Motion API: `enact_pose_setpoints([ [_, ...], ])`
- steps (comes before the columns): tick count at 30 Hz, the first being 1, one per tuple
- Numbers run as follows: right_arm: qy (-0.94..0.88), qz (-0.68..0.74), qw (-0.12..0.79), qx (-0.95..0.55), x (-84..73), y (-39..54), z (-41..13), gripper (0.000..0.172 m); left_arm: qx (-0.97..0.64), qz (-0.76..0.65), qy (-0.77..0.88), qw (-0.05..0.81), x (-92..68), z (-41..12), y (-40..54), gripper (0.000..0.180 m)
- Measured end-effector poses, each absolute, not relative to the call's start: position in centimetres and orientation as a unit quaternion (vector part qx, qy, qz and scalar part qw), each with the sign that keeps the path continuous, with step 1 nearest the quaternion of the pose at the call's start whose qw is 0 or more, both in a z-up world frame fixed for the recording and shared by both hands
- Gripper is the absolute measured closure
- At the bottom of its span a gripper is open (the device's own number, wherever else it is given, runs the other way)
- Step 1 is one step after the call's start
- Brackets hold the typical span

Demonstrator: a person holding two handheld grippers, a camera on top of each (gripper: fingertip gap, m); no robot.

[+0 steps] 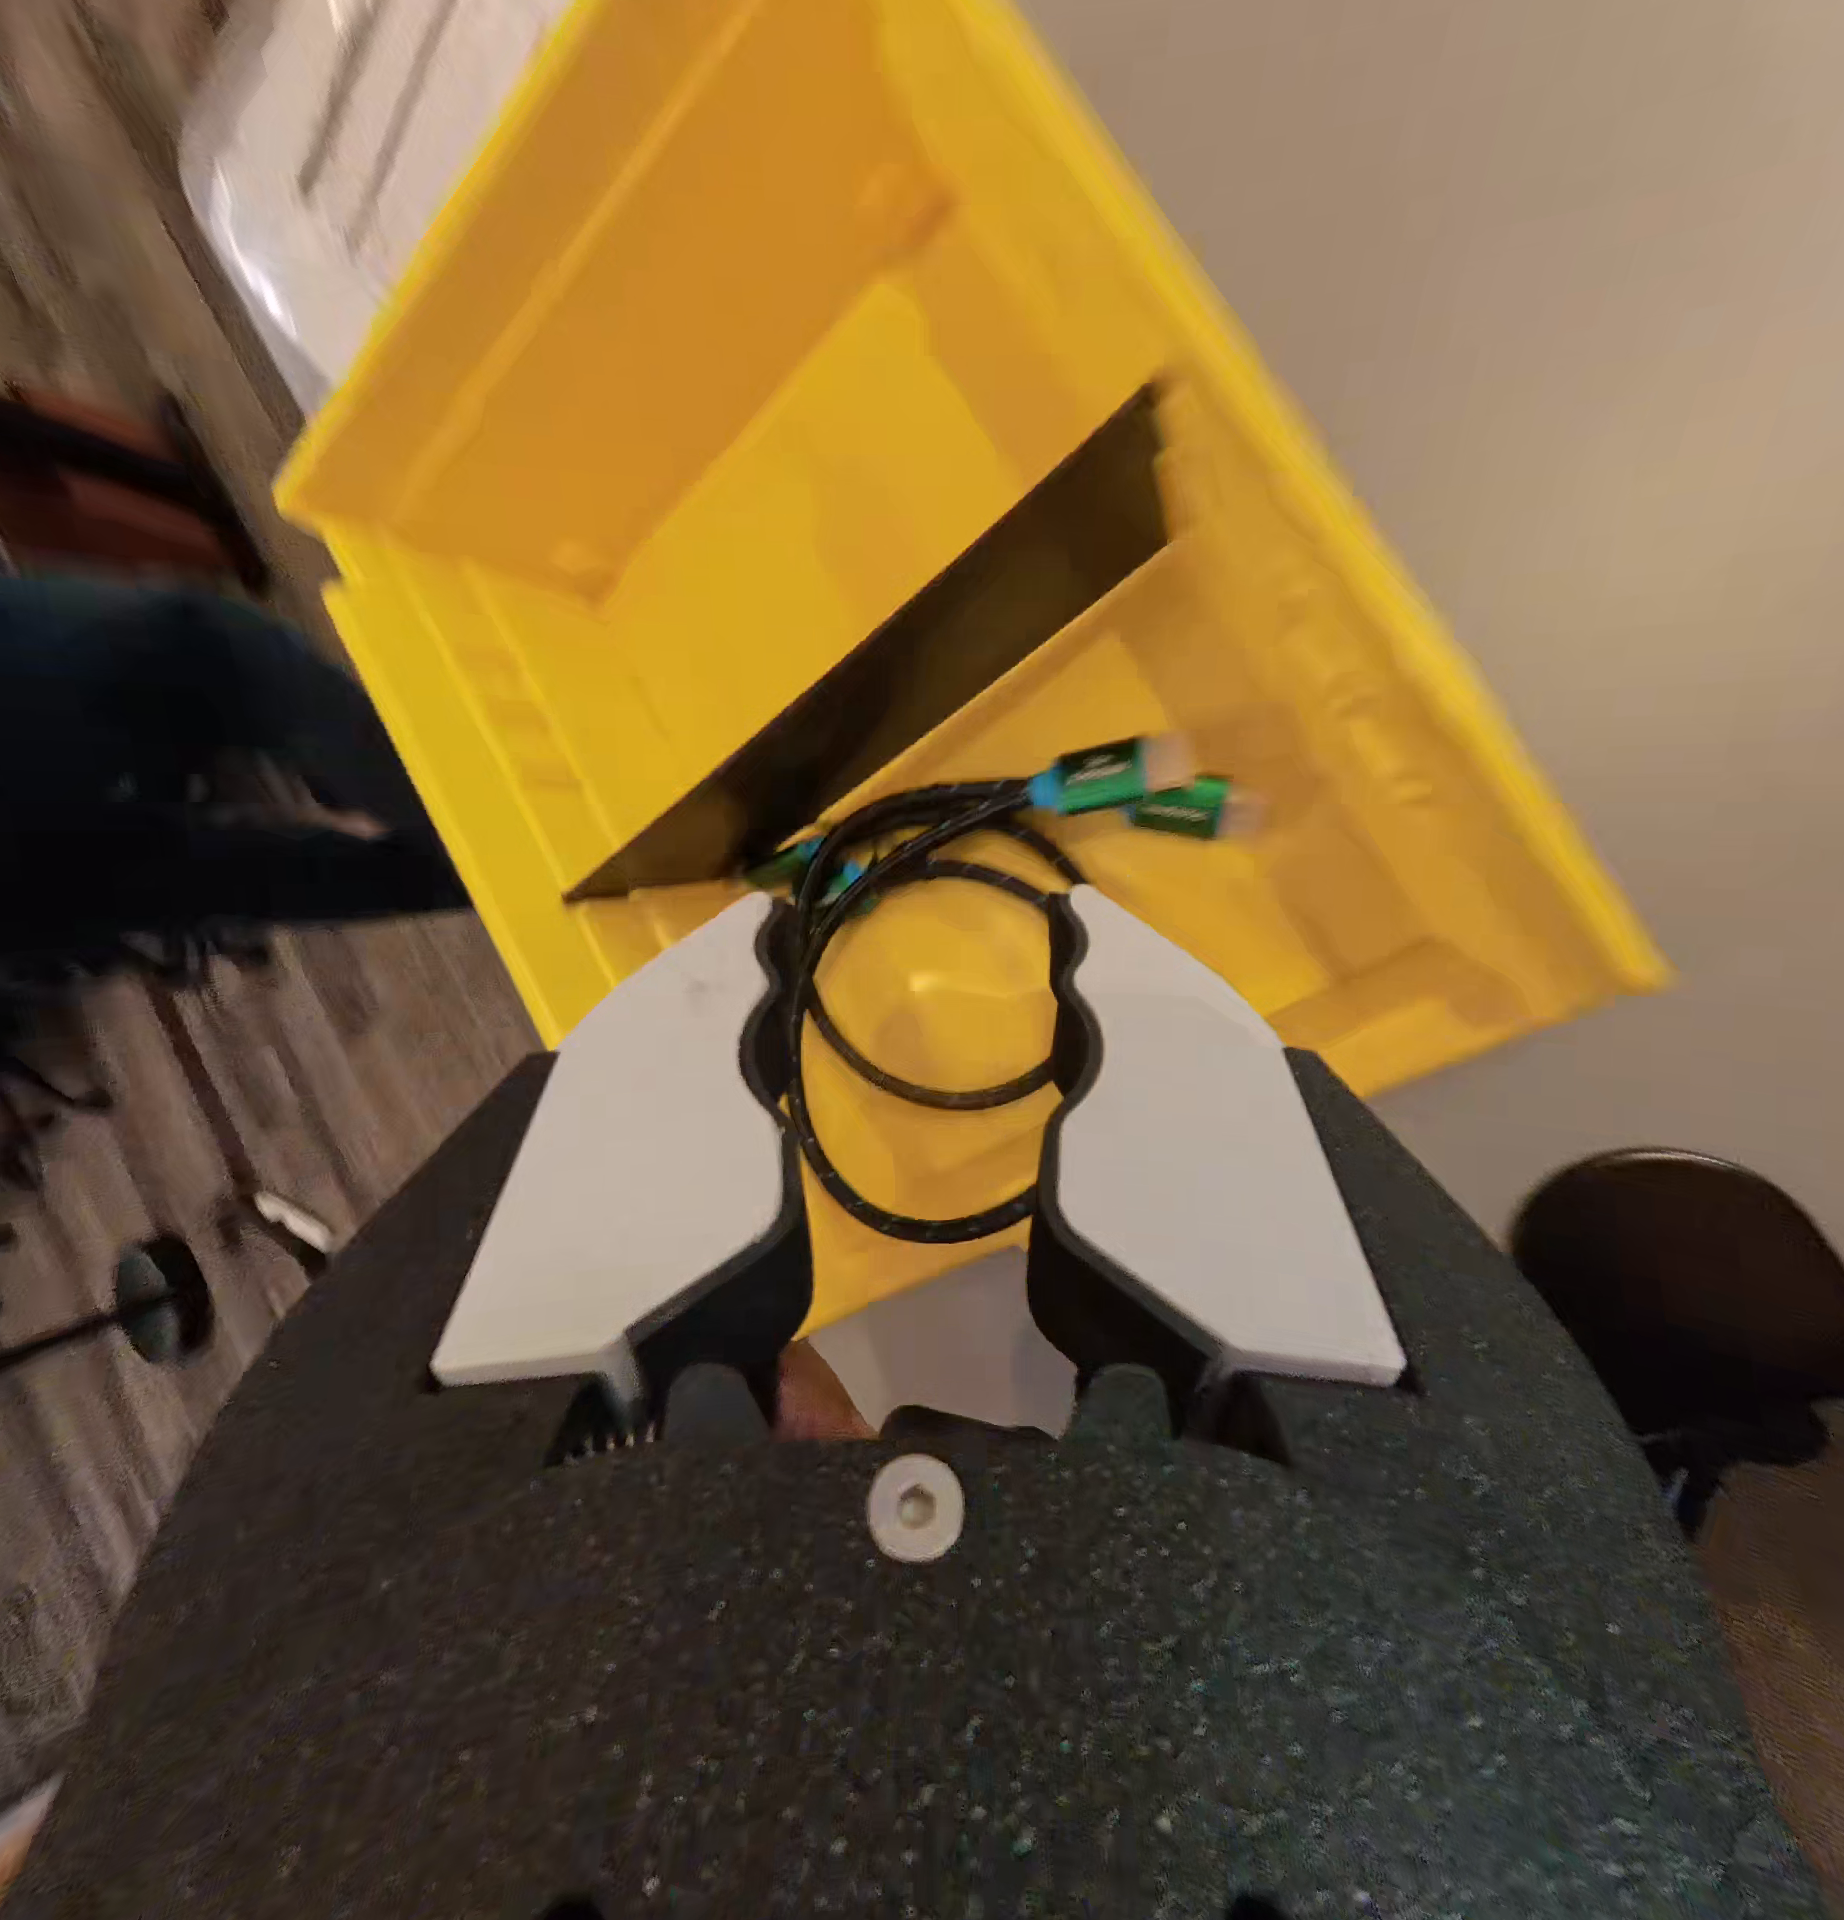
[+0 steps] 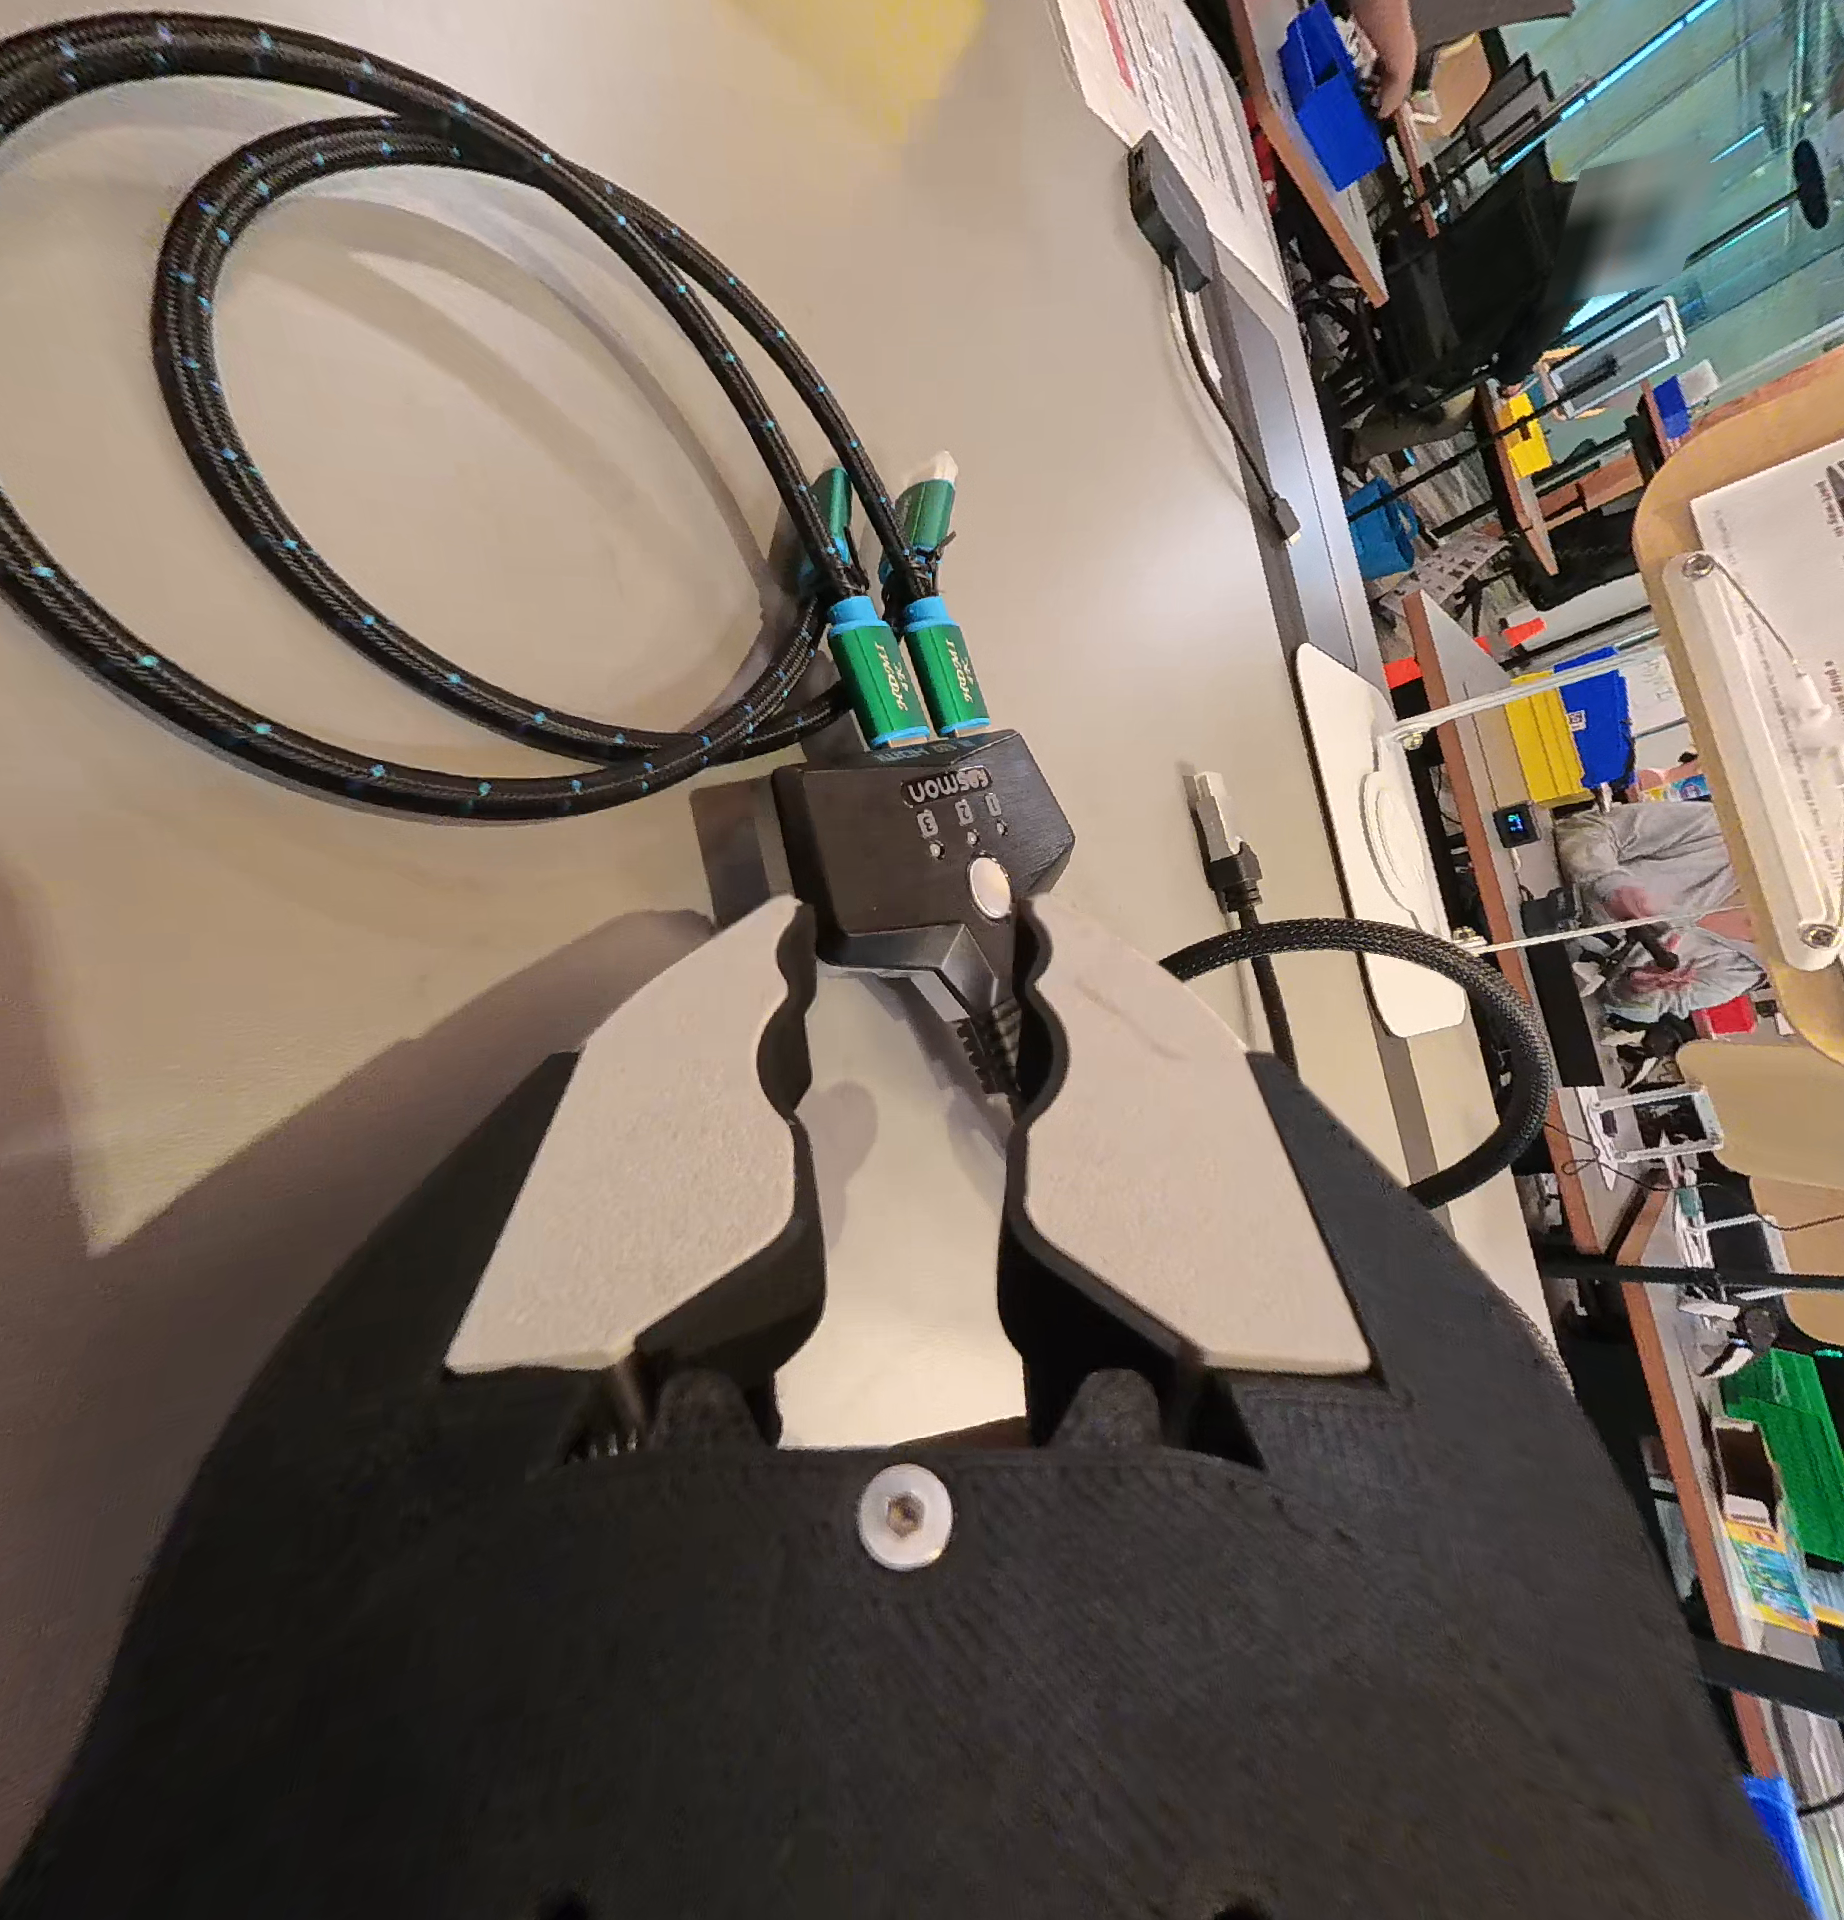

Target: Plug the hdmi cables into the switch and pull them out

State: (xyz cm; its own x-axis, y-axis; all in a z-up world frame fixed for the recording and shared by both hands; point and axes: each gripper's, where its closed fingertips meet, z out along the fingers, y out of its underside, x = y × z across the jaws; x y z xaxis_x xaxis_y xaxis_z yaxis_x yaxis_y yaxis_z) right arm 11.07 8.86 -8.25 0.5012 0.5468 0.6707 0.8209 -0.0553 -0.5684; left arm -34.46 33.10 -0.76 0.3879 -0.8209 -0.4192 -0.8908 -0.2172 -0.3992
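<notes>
Left gripper (image 1: 923, 914) fingers spread over coiled cables (image 1: 928, 997) in yellow bin (image 1: 1417, 727), near its black divider (image 1: 897, 665). Right gripper (image 2: 907, 925) pinches black switch box (image 2: 918, 862) mid-tabletop (image 2: 482, 935), two green plugs (image 2: 907, 686) inserted.

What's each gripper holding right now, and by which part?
Right gripper: black switch box, clamped at its narrow cable end. Left gripper: nothing; open above the coiled cable in the yellow bin.

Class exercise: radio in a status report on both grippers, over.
Left gripper open over coiled black cable in yellow bin. Right gripper clamped on black switch box, two green plugs inserted. Loose cable end beside it.
</notes>
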Motion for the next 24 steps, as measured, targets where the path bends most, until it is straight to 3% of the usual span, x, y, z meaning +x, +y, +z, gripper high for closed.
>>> enact_pose_setpoints([
  [9,-0.463,-0.177,0.493,-0.715,12.5,9.3,-8.3,0.137,-0.81,0.071,0.568,0.131,-38.5,-8.4,37.5,0.134],
  [24,-0.473,-0.179,0.48,-0.716,12.4,8.7,-8.7,0.138,-0.572,0.048,0.804,0.157,-35.5,-8.3,34.6,0.139],
])
